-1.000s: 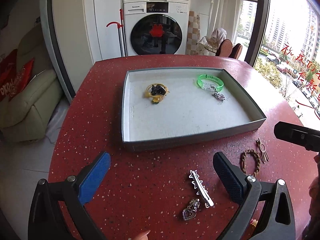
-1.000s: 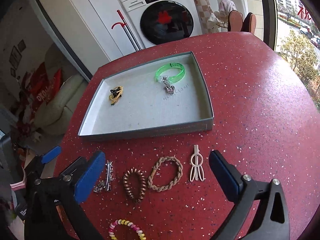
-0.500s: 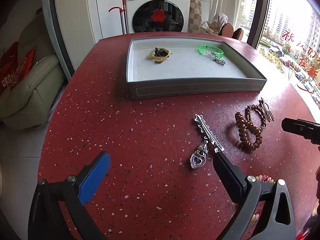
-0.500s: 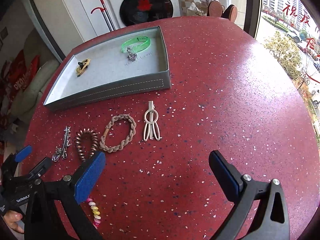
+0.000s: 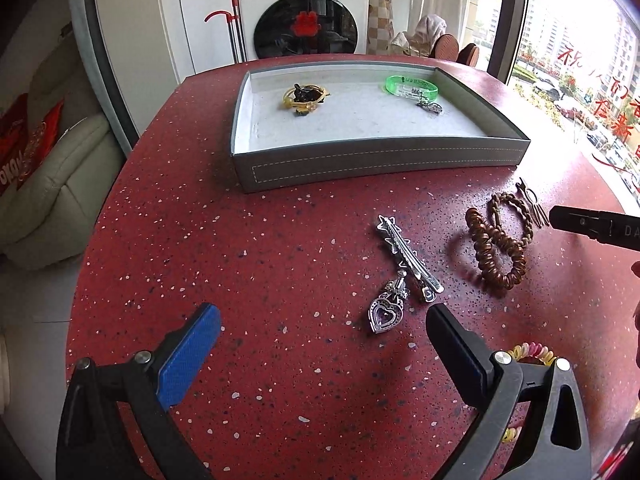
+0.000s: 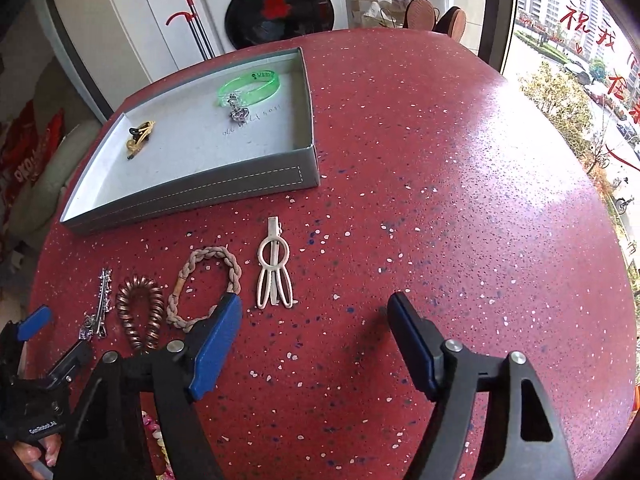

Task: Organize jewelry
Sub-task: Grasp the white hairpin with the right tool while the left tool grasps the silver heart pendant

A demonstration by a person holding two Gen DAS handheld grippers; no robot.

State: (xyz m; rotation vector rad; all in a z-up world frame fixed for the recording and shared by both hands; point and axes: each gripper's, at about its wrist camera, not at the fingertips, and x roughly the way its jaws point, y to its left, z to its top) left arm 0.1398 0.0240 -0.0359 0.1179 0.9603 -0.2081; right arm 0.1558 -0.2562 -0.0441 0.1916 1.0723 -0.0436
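Inside the shallow grey tray point(image 5: 376, 164) at the red speckled table's point(image 6: 440, 160) far edge lie three pieces, five wait along the near edge, left gripper point(image 5: 320, 340) gaping empty, right gripper point(image 6: 316, 332) closing on nothing.

both wrist cams sit low and close over the red table point(image 5: 248, 264), angled down and forward toward the far washing machine point(image 5: 306, 8). left cam views from the left, right cam from the right. shared: grey tray point(image 6: 192, 196), silver hair clip point(image 5: 408, 258), brown coil tie point(image 6: 140, 312).
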